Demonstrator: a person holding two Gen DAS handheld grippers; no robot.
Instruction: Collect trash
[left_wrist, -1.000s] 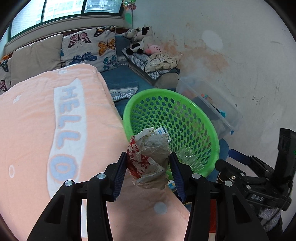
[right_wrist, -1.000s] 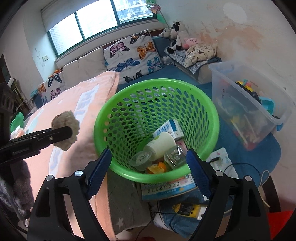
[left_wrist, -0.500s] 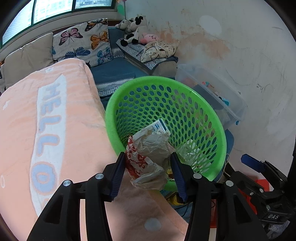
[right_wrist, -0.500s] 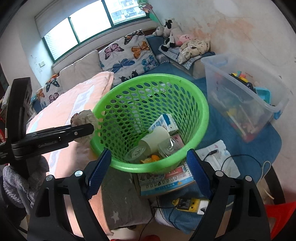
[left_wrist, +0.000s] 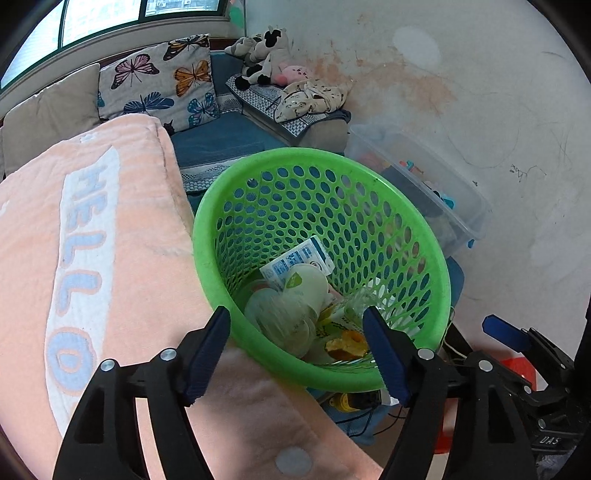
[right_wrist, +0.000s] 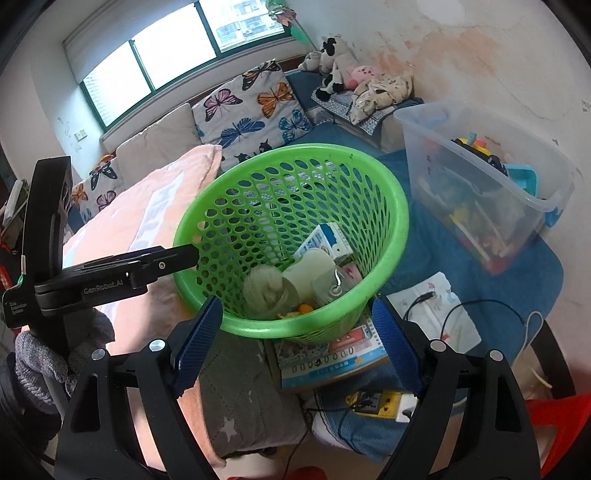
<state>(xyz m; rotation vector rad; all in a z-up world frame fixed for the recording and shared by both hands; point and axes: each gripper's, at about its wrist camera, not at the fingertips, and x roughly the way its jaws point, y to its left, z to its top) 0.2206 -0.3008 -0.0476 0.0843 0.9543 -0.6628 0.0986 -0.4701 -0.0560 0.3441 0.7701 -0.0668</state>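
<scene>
A green perforated basket (left_wrist: 207, 240) (right_wrist: 399, 221) stands beside the bed. My left gripper (left_wrist: 295, 312) (right_wrist: 184, 254) hovers over its near rim. Its jaws are opening and nothing is pressed between the pads. A crumpled paper wad (left_wrist: 280, 321) (right_wrist: 266, 288), blurred, sits loose inside the basket below that gripper. A milk carton (left_wrist: 299, 258) (right_wrist: 332, 240), a paper cup (left_wrist: 306, 284) (right_wrist: 314, 266) and orange peel (left_wrist: 347, 343) also lie in there. My right gripper (right_wrist: 295, 302) (left_wrist: 495, 326) stays open and empty, just short of the basket's front rim.
A peach HELLO blanket (left_wrist: 92, 240) covers the bed to the left. A clear plastic bin of toys (right_wrist: 480, 184) stands right of the basket. A booklet (right_wrist: 332, 354), a yellow power strip (right_wrist: 369, 400) and cables lie on the floor. A red stool (right_wrist: 554, 424) is at bottom right.
My left gripper moved forward over the basket rim, then its jaws spread and the crumpled paper wad dropped out into the basket. My right gripper stayed open and nearly still.
</scene>
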